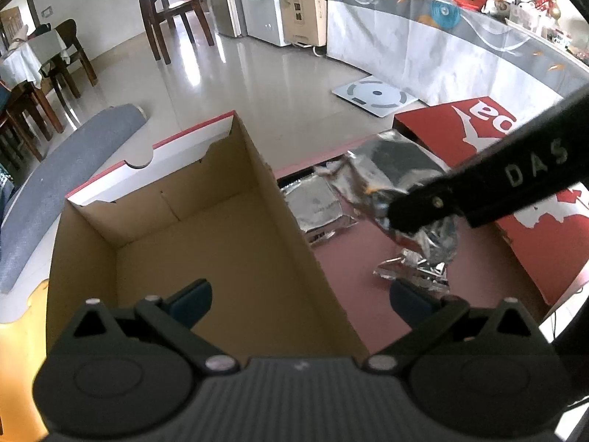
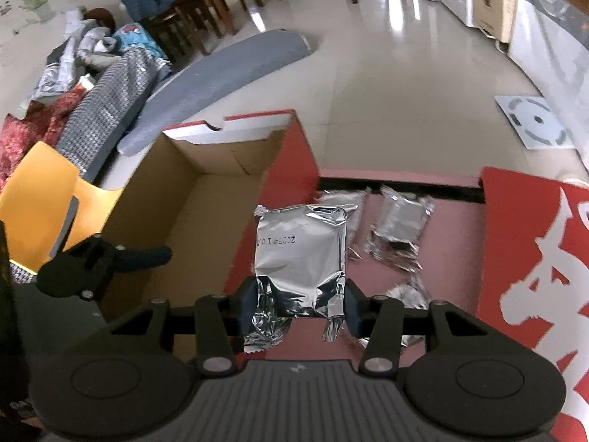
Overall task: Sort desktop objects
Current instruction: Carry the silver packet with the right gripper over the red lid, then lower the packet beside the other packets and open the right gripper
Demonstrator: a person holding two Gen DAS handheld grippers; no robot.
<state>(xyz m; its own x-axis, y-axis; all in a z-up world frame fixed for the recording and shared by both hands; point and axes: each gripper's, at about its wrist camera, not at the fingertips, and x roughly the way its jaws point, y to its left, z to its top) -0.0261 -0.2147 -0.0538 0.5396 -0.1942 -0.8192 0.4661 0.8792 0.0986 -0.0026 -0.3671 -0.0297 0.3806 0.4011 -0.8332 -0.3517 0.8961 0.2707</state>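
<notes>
While the right gripper [image 2: 299, 307] clamps the lower end of a silver foil packet [image 2: 302, 246], the packet hangs beside the red outer wall of the open cardboard box [image 2: 206, 199], not yet over it. It looks light, crinkly and slippery, so a grip on the crimped seam seems safest. More foil packets [image 2: 399, 228] lie on the pink surface [image 1: 353, 294]. The left gripper [image 1: 300, 300] stands wide open astride the box's wall, holding nothing
</notes>
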